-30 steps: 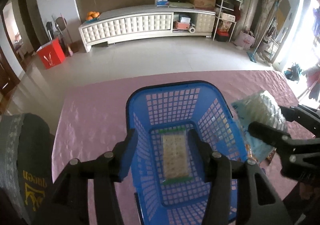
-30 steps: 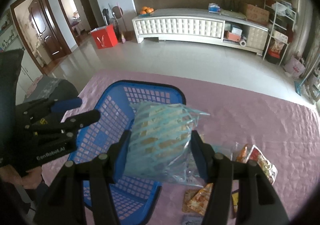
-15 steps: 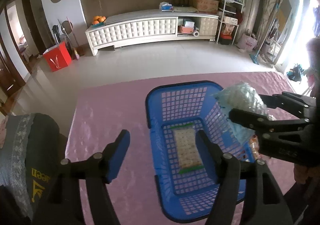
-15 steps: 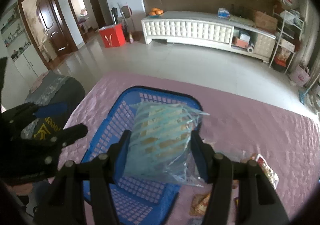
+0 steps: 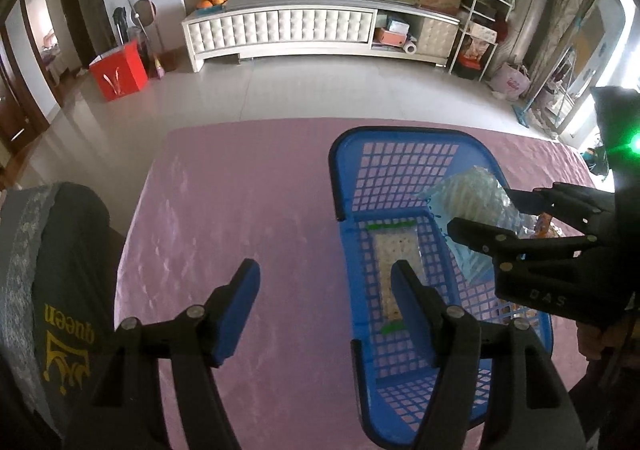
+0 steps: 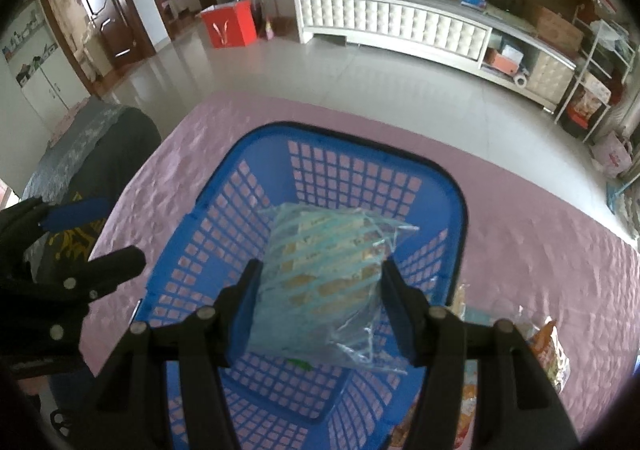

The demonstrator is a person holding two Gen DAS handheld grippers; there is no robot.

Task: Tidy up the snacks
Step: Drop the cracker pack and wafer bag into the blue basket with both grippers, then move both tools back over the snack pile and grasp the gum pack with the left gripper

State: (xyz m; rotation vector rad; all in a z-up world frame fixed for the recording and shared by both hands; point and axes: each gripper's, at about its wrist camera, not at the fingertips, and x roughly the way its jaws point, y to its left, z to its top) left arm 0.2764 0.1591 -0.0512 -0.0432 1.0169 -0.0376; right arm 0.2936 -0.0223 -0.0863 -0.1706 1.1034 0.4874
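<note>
While held over blue basket (image 6: 456,209) — striped cracker bag (image 6: 320,282), clamped in right tool (image 6: 316,306); left tool (image 5: 324,302) spread, empty. Risk: released off-centre, could snag rim, spill onto table (image 5: 240,209).

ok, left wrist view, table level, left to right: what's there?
Dark cushioned seat back with "queen" lettering → open left gripper → blue basket → right gripper shut on a blue-striped snack bag.
</note>
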